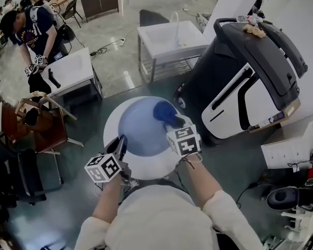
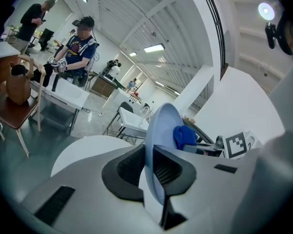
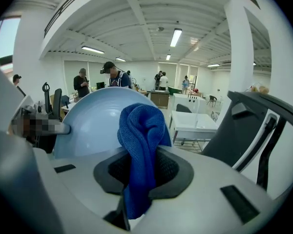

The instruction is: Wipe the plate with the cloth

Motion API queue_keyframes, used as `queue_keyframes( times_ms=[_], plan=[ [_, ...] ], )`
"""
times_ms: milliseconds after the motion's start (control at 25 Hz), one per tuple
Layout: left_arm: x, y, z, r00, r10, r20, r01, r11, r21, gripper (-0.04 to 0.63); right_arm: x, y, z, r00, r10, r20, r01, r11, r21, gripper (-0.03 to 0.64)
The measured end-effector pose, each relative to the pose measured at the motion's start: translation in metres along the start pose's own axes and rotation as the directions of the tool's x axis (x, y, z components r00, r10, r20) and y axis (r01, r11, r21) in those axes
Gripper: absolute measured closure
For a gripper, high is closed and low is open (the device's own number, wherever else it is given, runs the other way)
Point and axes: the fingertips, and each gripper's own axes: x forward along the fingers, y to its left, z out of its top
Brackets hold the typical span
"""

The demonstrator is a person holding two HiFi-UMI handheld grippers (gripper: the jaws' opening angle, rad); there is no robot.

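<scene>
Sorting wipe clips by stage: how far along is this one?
Done: left claw grips the plate by its rim, and right claw is shut on the blue cloth. In hand: the cloth sits at the plate's far right edge; contact unclear. Left: wiping across the face; no wiped area can be told apart.

Cloth (image 1: 163,112) against far right of plate (image 1: 140,134), over table (image 1: 151,166); left gripper (image 1: 121,142) at near-left rim.

Grey machine (image 1: 245,82) — just right of plate (image 1: 138,132)
</scene>
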Motion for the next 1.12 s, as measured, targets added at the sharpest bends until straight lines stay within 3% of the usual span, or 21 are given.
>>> queue_keyframes(
  times_ms=[120, 360, 520, 720, 920, 1120],
  plan=[
    [0.003, -0.005, -0.006, 1.000, -0.009, -0.016, 0.009, 1.000, 0.010, 0.546, 0.003, 0.009, 0.023, 0.999, 0.015, 0.049, -0.014, 1.000, -0.020, 0.525],
    [0.007, -0.007, -0.012, 0.999, -0.006, -0.038, 0.007, 1.000, 0.026, 0.548, 0.011, 0.076, 0.042, 0.984, 0.170, 0.060, -0.164, 0.982, -0.092, 0.525],
    [0.009, -0.005, -0.007, 1.000, -0.002, -0.028, 0.002, 1.000, 0.014, 0.548, 0.010, 0.120, 0.030, 0.960, 0.279, 0.023, -0.274, 0.953, -0.127, 0.525],
    [0.011, 0.005, 0.007, 1.000, 0.010, 0.005, -0.010, 1.000, -0.011, 0.548, 0.008, 0.149, -0.008, 0.923, 0.373, -0.095, -0.383, 0.912, -0.144, 0.525],
    [0.005, 0.020, 0.021, 0.998, 0.031, 0.047, -0.029, 0.999, -0.034, 0.548, 0.005, 0.137, -0.051, 0.900, 0.355, -0.254, -0.400, 0.903, -0.155, 0.525],
    [0.005, 0.027, 0.016, 0.999, 0.039, 0.038, -0.038, 0.999, -0.035, 0.546, 0.006, 0.092, -0.067, 0.937, 0.243, -0.252, -0.277, 0.954, -0.110, 0.525]
  ],
)
